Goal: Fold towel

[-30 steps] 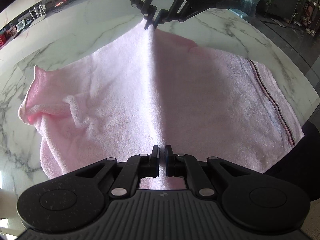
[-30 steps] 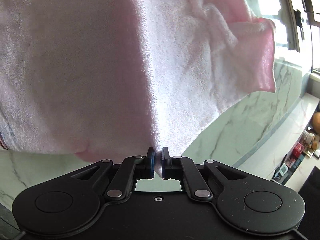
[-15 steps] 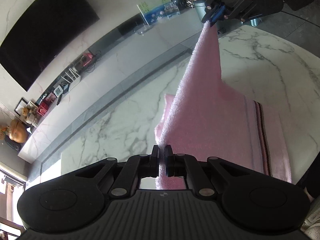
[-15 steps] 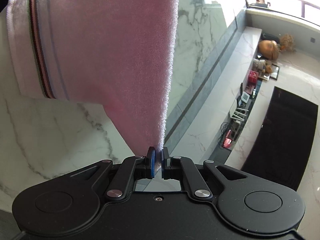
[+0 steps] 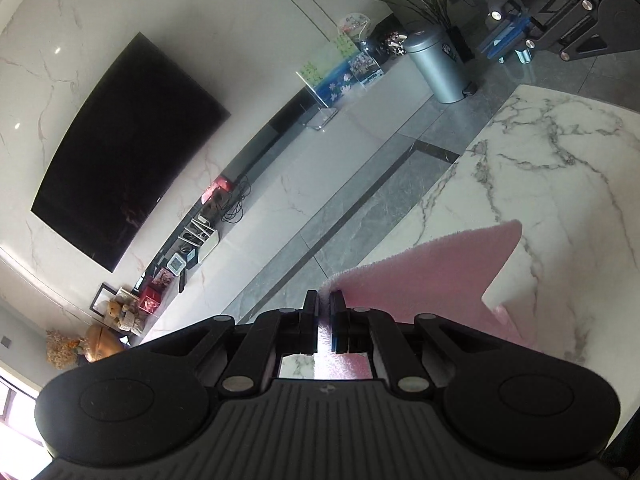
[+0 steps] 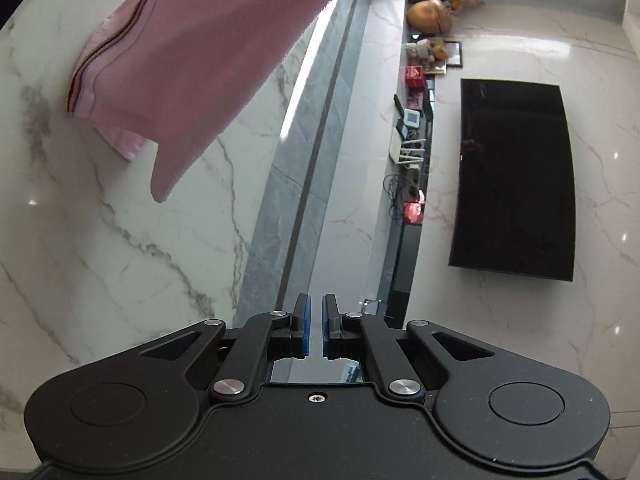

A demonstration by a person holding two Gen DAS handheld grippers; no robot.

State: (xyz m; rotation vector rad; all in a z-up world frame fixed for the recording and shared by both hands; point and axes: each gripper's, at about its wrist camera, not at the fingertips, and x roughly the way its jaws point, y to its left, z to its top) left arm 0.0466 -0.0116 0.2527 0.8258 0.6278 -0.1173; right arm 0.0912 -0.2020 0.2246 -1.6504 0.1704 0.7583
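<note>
One corner only is gripped: the left tongs (image 5: 324, 300) are clamped on the towel (image 5: 432, 276), which hangs down to the counter (image 5: 560, 168) near its edge. The right tongs (image 6: 316, 304) are closed on nothing. They should re-pinch the dangling corner (image 6: 160, 192) before folding.

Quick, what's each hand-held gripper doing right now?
Left hand-held gripper: closed on the pink towel.
Right hand-held gripper: closed, holding nothing.
</note>
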